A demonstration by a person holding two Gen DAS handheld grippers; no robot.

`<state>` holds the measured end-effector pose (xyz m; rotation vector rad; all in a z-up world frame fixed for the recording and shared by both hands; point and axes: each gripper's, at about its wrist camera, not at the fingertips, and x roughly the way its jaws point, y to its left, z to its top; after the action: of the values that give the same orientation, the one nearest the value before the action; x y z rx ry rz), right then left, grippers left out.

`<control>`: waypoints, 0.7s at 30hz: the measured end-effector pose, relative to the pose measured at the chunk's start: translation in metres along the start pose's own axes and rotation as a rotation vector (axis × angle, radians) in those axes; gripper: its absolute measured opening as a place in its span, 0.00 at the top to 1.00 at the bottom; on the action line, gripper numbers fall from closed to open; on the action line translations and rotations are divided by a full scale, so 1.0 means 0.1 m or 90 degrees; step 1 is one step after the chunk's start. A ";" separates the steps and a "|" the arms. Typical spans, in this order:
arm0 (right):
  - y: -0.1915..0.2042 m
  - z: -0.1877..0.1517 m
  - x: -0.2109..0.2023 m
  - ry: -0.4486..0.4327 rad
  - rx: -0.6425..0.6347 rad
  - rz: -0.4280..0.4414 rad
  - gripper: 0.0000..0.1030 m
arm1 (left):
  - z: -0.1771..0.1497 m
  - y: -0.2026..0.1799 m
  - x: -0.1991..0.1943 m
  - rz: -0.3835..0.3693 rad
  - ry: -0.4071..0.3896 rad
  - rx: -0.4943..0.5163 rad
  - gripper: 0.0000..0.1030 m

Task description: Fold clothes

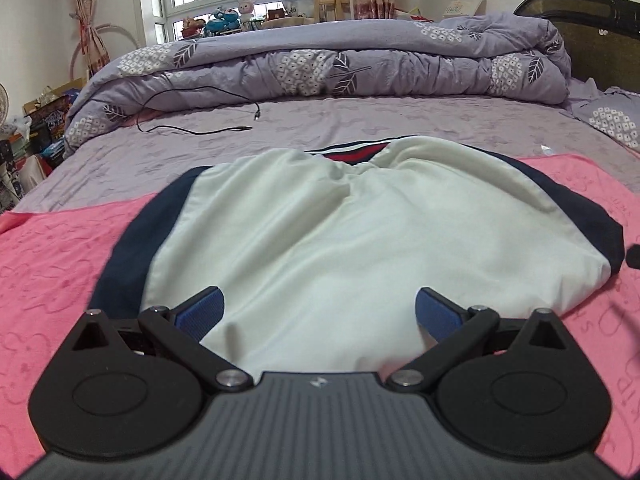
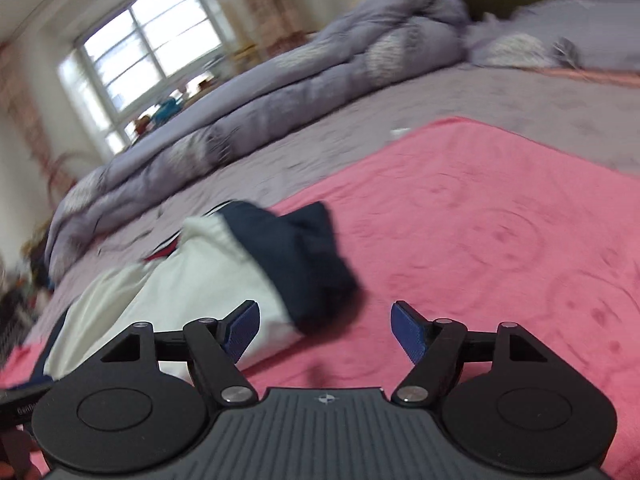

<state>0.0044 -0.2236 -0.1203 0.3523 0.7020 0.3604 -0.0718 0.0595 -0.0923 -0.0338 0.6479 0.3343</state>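
Observation:
A white shirt (image 1: 340, 240) with navy sleeves and a red, white and navy collar lies on a pink blanket (image 1: 52, 264) on the bed. My left gripper (image 1: 318, 312) is open, its blue pads (image 1: 202, 312) spread over the shirt's near hem, holding nothing. In the right wrist view the same shirt (image 2: 208, 280) lies left of centre with its navy sleeve (image 2: 316, 268) folded over. My right gripper (image 2: 324, 328) is open and empty, just short of that sleeve, over the pink blanket (image 2: 500, 240). The right wrist view is blurred.
A rolled lilac quilt (image 1: 320, 64) lies across the far side of the bed, with a black cable (image 1: 192, 128) on the lilac sheet before it. A dark headboard (image 1: 592, 36) stands at the far right. Boxes and clutter (image 1: 44, 120) sit on the floor at the left.

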 end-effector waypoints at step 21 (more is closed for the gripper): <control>-0.18 0.45 0.60 0.035 0.186 0.106 0.81 | -0.08 0.12 0.01 -0.001 0.058 -0.049 0.04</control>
<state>0.0813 -0.2220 -0.1299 0.6833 0.7836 0.4269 -0.0798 0.0703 -0.0986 -0.1240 0.7246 0.3578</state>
